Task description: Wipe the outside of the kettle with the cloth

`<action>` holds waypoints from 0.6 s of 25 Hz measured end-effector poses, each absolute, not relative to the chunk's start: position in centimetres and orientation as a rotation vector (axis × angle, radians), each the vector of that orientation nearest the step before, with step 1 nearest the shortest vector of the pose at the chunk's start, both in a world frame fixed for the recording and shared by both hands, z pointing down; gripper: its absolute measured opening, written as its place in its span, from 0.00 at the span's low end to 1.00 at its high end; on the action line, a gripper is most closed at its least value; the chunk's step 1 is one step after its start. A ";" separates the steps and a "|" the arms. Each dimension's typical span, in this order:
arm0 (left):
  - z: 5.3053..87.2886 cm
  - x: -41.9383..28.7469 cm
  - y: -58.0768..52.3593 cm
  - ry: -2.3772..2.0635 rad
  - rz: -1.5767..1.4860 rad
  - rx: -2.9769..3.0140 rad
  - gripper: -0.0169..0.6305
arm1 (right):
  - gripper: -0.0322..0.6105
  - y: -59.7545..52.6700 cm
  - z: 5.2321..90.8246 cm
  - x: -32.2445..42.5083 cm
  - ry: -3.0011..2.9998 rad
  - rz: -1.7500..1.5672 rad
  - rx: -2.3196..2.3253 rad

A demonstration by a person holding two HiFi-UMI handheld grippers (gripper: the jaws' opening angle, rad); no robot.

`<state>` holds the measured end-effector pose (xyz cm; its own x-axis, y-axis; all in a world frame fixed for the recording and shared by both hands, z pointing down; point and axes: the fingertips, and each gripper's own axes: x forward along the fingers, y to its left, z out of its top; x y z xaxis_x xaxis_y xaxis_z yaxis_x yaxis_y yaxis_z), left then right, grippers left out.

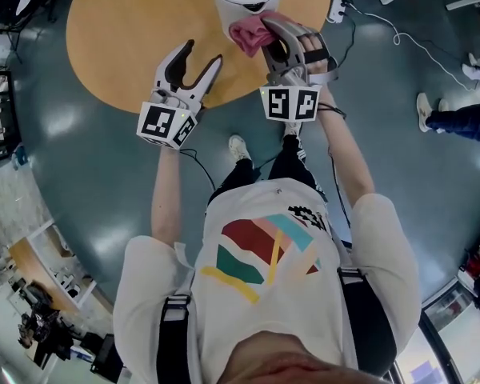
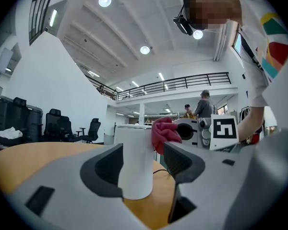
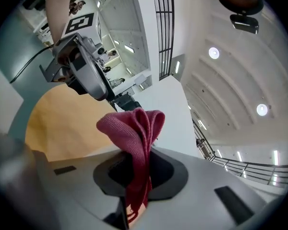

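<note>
- Right gripper (image 1: 266, 32): jaws clamped on the red cloth (image 3: 134, 138). The right gripper view shows a fold pinched between them, with a bunch standing proud above.
- The cloth is pressed to the upper side of the white kettle (image 2: 134, 162). Only the left gripper view shows this contact side-on.
- Left gripper (image 1: 204, 52): jaws apart, nothing gripped. Its own view frames the kettle between them, but the head view places it short of the kettle, above the near edge of the table (image 1: 120, 30).
- The kettle stands upright on the table.
</note>
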<state>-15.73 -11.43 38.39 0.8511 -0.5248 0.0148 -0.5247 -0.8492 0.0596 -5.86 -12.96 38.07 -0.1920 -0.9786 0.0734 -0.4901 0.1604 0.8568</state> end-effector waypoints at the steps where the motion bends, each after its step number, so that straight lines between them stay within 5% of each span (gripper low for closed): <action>1: 38.3 -16.2 -11.4 -0.847 -0.010 2.959 0.49 | 0.12 -12.7 37.8 -6.1 -1.768 -0.953 1.395; 15: 39.8 -17.9 -11.9 -0.875 0.000 2.890 0.49 | 0.12 -14.7 43.4 -7.2 -1.730 -0.843 1.258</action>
